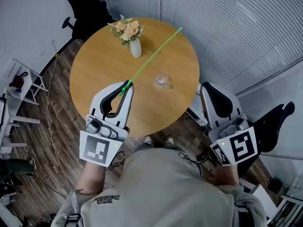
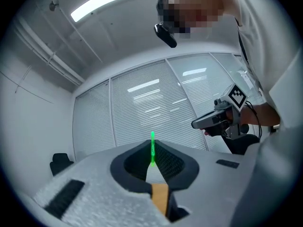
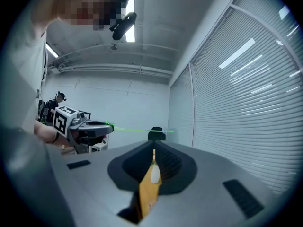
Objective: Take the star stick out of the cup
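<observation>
My left gripper [image 1: 127, 87] is shut on the near end of a thin bright-green star stick [image 1: 154, 58]. The stick slants away to the upper right above the round wooden table [image 1: 94, 79], clear of the cup. In the left gripper view the stick [image 2: 152, 148] stands straight out from the closed tips of the left gripper [image 2: 152, 165]. A small clear glass cup [image 1: 162, 81] stands on the table to the right of that gripper, with no stick in it. My right gripper [image 1: 205, 87] hovers off the table's right edge with its jaws together and nothing held.
A white vase of peach flowers [image 1: 134, 42] stands at the table's far side. Slatted blinds [image 1: 236, 27] line the wall on the right. A black chair [image 1: 277, 122] sits near my right hand, and white shelving [image 1: 19, 93] stands at the left.
</observation>
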Available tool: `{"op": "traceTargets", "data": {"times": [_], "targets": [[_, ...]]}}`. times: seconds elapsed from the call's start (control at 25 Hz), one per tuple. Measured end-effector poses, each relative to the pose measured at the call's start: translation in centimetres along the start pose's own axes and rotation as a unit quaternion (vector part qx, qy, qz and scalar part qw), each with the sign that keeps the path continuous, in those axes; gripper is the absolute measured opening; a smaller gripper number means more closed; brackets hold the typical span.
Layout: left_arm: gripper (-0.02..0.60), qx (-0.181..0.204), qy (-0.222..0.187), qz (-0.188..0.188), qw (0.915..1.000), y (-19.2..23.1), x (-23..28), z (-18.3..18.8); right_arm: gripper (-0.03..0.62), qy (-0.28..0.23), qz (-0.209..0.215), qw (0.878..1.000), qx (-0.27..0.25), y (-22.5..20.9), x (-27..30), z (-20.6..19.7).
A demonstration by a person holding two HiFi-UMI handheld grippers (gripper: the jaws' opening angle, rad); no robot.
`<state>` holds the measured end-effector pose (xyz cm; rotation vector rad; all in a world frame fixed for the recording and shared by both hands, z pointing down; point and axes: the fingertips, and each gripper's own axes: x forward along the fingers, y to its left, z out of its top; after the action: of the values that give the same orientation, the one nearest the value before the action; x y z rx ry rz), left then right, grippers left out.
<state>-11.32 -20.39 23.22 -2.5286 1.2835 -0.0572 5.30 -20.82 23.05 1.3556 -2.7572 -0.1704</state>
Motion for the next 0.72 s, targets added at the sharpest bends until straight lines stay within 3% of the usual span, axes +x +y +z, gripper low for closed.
{"op": "traceTargets", "data": {"times": [0.36, 0.6, 0.72], "targets": [[0.034, -0.004, 0.018, -0.009, 0.9998, -0.5, -0.5, -1.6, 0.035, 0.022, 0.004, 1.0, 0.012, 0.7, 0.0, -2.0], [0.034, -0.037, 0.021, -0.011, 0.999, 0.0, -0.5, -2.0, 0.035, 0.027, 0.002, 1.0, 0.0, 1.0, 0.7, -2.2], [0.034, -0.034, 0.023, -0.013, 0.9991, 0.0, -0.5, -2.2, 0.035, 0.028, 0.005, 1.0, 0.005, 1.1, 1.0, -2.7]]}}
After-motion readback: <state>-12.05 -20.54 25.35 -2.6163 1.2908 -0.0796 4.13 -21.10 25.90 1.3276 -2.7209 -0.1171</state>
